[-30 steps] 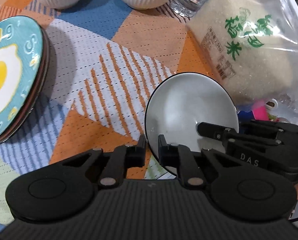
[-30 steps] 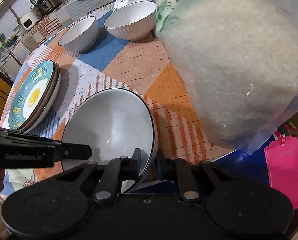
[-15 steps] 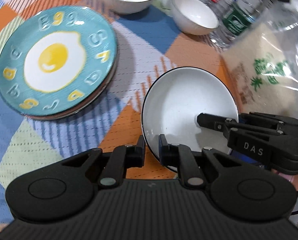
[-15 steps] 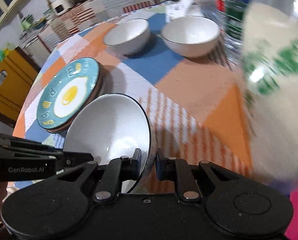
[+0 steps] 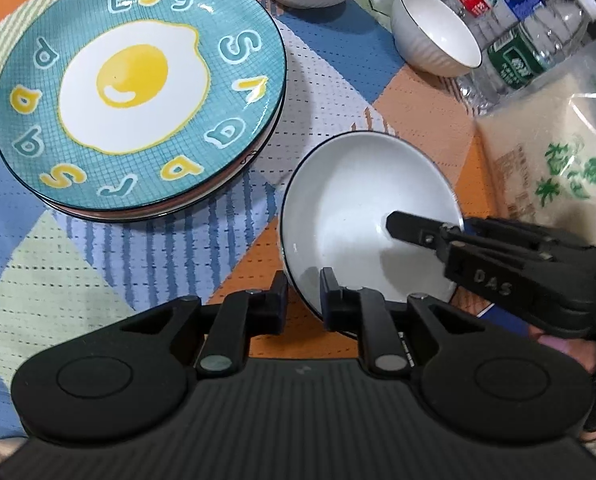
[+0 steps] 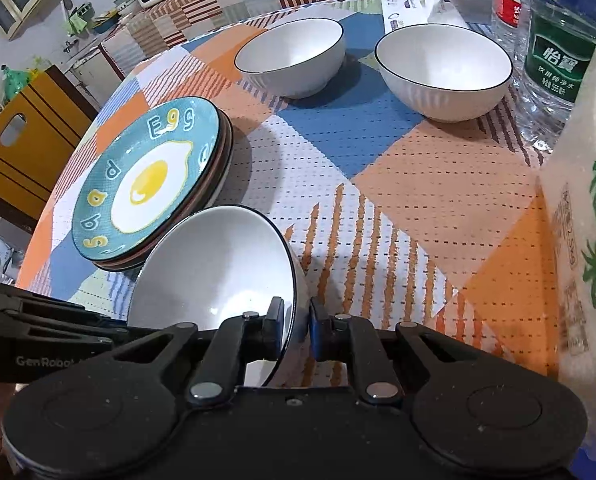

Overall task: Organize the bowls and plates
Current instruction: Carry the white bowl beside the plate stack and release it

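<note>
A white bowl with a dark rim [image 5: 361,200] [image 6: 218,264] is held above the table between both grippers. My left gripper [image 5: 303,294] is shut on its near rim. My right gripper [image 6: 298,328] is shut on the opposite rim and shows in the left wrist view [image 5: 425,232]. A stack of plates topped by a teal fried-egg plate [image 5: 138,88] [image 6: 150,180] lies just left of the held bowl. Two more white bowls [image 6: 292,54] [image 6: 443,68] stand at the far side of the table.
A clear bag of rice [image 5: 553,168] [image 6: 585,216] lies close on the right. Water bottles [image 5: 529,44] [image 6: 557,48] stand behind it next to the far right bowl. A patterned cloth [image 6: 377,168] covers the round table. A yellow cabinet [image 6: 22,152] stands beyond the left edge.
Both grippers have carried the bowl up and to the left, away from the rice bag and closer to the plate stack. Both grips are unchanged.
</note>
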Motion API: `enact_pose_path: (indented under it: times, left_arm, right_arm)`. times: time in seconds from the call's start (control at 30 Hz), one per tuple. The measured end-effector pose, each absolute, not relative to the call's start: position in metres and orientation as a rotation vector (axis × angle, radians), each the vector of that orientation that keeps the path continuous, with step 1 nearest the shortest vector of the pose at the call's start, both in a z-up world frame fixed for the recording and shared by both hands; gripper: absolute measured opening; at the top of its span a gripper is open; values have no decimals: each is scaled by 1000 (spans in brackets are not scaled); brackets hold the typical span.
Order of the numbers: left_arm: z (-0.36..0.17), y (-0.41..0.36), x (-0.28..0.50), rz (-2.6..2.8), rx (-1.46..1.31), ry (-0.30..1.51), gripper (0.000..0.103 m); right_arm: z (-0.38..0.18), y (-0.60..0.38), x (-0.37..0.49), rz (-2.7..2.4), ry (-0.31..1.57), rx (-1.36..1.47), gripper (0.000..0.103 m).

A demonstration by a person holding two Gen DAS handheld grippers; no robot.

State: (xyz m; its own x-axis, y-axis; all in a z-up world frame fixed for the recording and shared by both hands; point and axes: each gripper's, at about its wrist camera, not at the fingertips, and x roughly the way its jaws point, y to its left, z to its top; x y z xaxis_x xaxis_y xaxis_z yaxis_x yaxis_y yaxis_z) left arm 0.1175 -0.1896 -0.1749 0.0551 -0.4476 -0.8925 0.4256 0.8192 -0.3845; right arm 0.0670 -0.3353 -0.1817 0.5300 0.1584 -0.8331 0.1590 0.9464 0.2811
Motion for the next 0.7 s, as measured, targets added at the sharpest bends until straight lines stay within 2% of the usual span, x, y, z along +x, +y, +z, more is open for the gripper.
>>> enact_pose_path:
  times: [0.3, 0.47, 0.7]
  left_arm:
    - [-170, -198, 110, -680, 51, 1340, 16]
    - [-161, -199, 103, -697, 118, 1327, 21]
    - [-131, -191, 99, -711, 180, 1244, 23]
  right_arm:
    - [-185, -339, 62, -11, 988, 324, 14]
    - [-167, -343, 52, -12, 942, 316, 16]
    - [-132, -345, 33, 5, 878, 257, 19]
